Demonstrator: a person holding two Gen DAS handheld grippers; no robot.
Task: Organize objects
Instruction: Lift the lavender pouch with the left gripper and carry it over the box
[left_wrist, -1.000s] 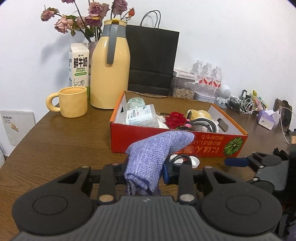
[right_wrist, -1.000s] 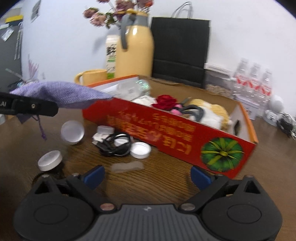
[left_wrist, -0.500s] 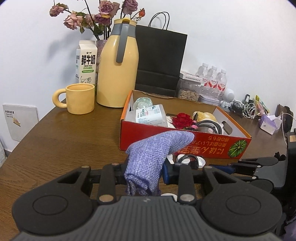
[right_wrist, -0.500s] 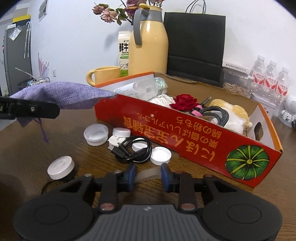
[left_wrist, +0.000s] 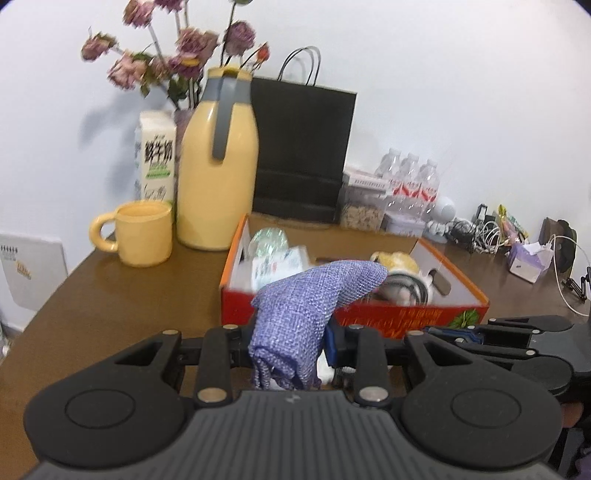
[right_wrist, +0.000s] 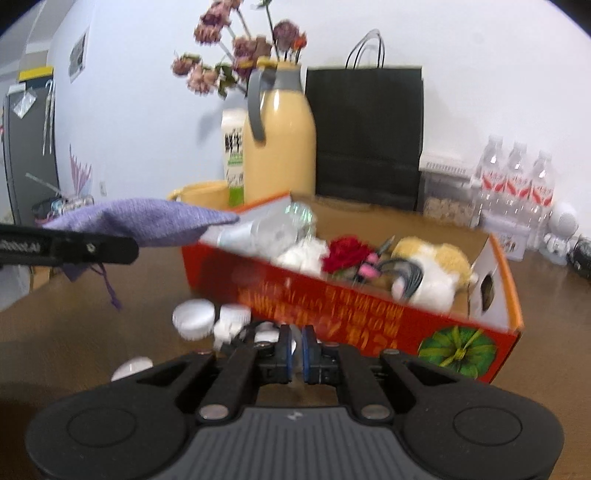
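a plain white wall (left_wrist: 424, 92) rises behind a dark brown wooden table (left_wrist: 110, 295), lit evenly with soft shadows. to the left of the table, beyond its edge, a grey cabinet or door (right_wrist: 29, 155) stands against the wall, with a yellow strip (right_wrist: 36, 72) above it and a small paper (right_wrist: 77, 55) pinned on the wall nearby. a white panel (left_wrist: 33, 273) leans low against the wall beside the table's left edge.
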